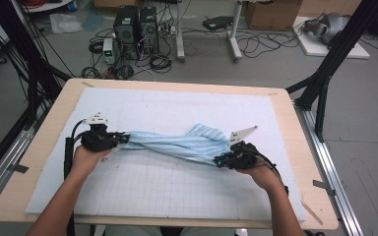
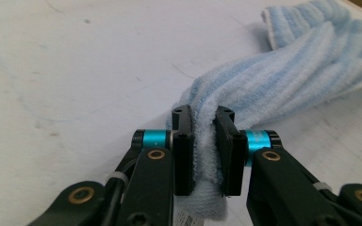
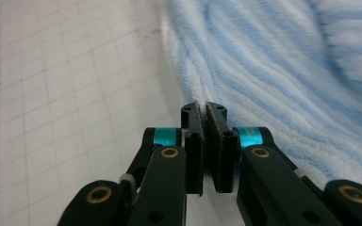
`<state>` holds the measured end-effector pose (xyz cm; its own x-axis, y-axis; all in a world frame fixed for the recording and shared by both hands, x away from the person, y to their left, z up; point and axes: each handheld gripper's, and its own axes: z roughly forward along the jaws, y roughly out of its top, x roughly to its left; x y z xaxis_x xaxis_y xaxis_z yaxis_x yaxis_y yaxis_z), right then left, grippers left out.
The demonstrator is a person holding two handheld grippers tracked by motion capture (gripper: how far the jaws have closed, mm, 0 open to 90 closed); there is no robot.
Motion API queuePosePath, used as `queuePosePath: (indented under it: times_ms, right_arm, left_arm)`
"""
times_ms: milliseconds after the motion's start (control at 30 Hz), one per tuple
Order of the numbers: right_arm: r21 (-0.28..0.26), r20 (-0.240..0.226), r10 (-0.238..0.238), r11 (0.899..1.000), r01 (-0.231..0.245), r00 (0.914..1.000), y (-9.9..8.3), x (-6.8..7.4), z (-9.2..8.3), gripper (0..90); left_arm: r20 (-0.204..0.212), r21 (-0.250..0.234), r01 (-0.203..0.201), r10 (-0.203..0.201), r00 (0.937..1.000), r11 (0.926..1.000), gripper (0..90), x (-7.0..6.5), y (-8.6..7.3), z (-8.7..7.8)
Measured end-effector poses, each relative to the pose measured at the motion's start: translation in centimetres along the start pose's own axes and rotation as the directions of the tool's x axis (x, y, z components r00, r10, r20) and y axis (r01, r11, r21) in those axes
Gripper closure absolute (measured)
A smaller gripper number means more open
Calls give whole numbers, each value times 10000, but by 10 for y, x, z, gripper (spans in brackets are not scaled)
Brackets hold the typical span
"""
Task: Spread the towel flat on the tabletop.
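Observation:
A light blue striped towel [image 1: 179, 143] is stretched in a twisted band across the middle of the white gridded mat [image 1: 142, 187]. My left gripper [image 1: 119, 138] is shut on the towel's left end; in the left gripper view the bunched towel [image 2: 283, 80] fills the gap between the pads of the left gripper [image 2: 203, 117]. My right gripper [image 1: 219, 160] is shut on the towel's right edge. In the right gripper view the right gripper [image 3: 203, 109] pinches a thin hem of the towel [image 3: 273, 70].
The mat lies on a wooden table [image 1: 44, 142] with rounded corners. Behind the table, on the floor, stand computer towers [image 1: 135, 27], loose cables [image 1: 160, 63] and a desk leg [image 1: 234, 29]. Black frame struts [image 1: 325, 73] rise at the right and left.

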<state>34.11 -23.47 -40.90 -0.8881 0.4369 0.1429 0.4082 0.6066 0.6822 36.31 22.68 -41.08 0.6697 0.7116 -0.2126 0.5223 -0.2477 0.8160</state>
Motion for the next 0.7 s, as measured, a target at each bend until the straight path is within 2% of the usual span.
queuePosePath:
  times_ms: [67,133,200,233,267,333,367,400,433,467,533,600,633,667,700]
  right_arm:
    - [-36,100,185,9998,-184,9998,-3,-4,-3,845]
    - [-221,60,442,9988,-441,9990,-3,-5,-4,746]
    - [-897,114,679,9937,-667,9976,0,-6,-7,620]
    - [-1340,112,952,9866,-928,9954,1,-9,-10,564]
    - [-1799,93,1300,9756,-1263,9915,3,-12,-13,547]
    - [-2740,368,1775,9482,-1609,9834,7,-20,-19,498]
    - [-3009,740,2151,9358,-1838,9738,9,-25,-20,492]
    - [-3020,1210,2514,9309,-2057,9603,11,-30,-20,491]
    - [-2896,1740,2776,9315,-2203,9448,14,-35,-17,487]
    - [-2843,2253,3054,9289,-2374,9252,16,-41,-14,486]
    - [-2929,2758,3740,9101,-2932,8854,21,-52,-6,494]
    - [-2855,3328,4188,8987,-3330,8449,26,-62,2,524]
    - [-2749,3580,4330,8956,-3498,8272,30,-66,7,525]
    - [-2584,3797,4274,9006,-3496,8205,33,-70,13,527]
    - [-2291,3988,4148,9086,-3491,8179,36,-73,18,533]
  left_arm:
    - [63,-122,-216,217,9997,9997,768,-3,0,2]
    - [-252,-465,-266,254,9994,9986,610,-3,2,1]
    - [-553,-790,-289,246,9982,9965,482,-2,3,-1]
    - [-677,-979,-277,211,9975,9948,462,-1,3,-3]
    - [-712,-1124,-215,135,9974,9934,439,0,3,-4]
    - [-795,-1319,-238,134,9967,9910,429,3,4,-8]
    - [-798,-1404,-209,97,9968,9899,430,4,4,-9]
    - [-763,-1434,-157,47,9971,9895,430,4,3,-9]
    - [-747,-1455,-148,39,9972,9893,430,4,3,-9]
    - [-741,-1409,-158,54,9972,9899,430,5,2,-8]
    - [-746,-1247,-209,116,9971,9920,431,4,1,-5]
    - [-722,-1129,-257,176,9972,9933,439,4,-1,-2]
    - [-690,-1093,-236,161,9975,9937,442,4,-2,-1]
    - [-685,-1027,-256,187,9975,9944,442,5,-2,0]
    - [-646,-999,-257,193,9977,9947,442,5,-3,0]
